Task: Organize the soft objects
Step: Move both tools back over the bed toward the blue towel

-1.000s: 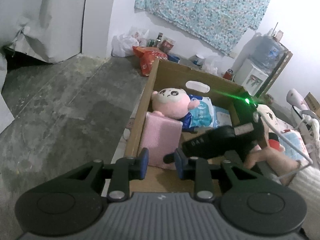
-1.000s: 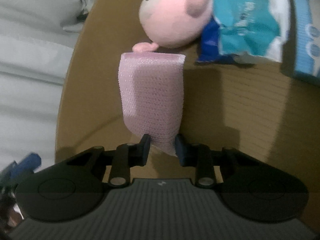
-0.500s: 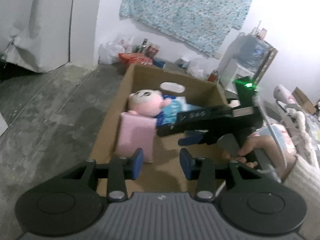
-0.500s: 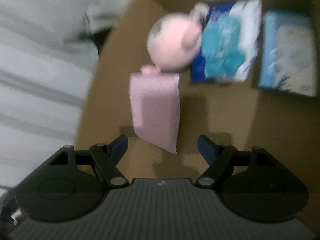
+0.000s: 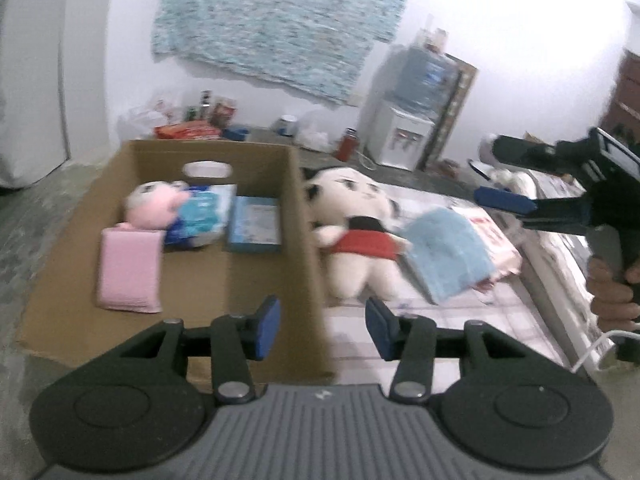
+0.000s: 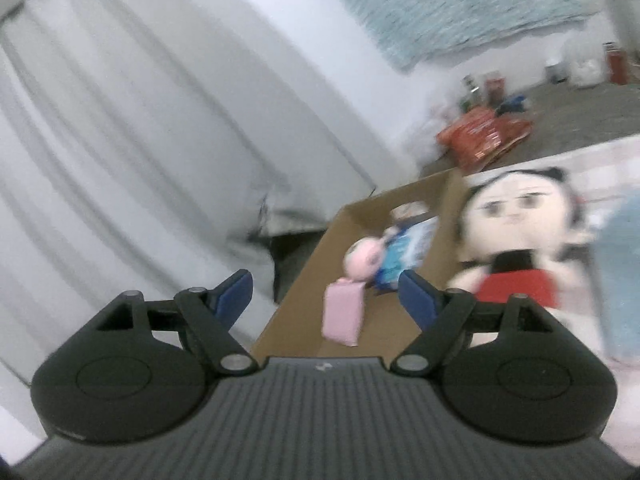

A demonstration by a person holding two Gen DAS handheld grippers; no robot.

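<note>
one cardboard box (image 5: 304, 216) holds four soft things; two lie outside.

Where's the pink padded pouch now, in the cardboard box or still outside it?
In. The pink pouch lies flat on the cardboard box floor beside the pink plush, clear of both grippers.

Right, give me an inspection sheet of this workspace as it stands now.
Surface: grey floor; pale patterned mat beside the box.
Job's things: cardboard box holds pink pad, pink plush, blue-white pack, blue carton. Doll and blue cloth lie outside on the mat.
Clutter: bags and bottles along the wall.
Grippers: left gripper open, empty; right gripper open, empty; both have just been opening.
Cables: white cable at right edge.
Surroundings: water dispenser, wall cloth, curtain.
</note>
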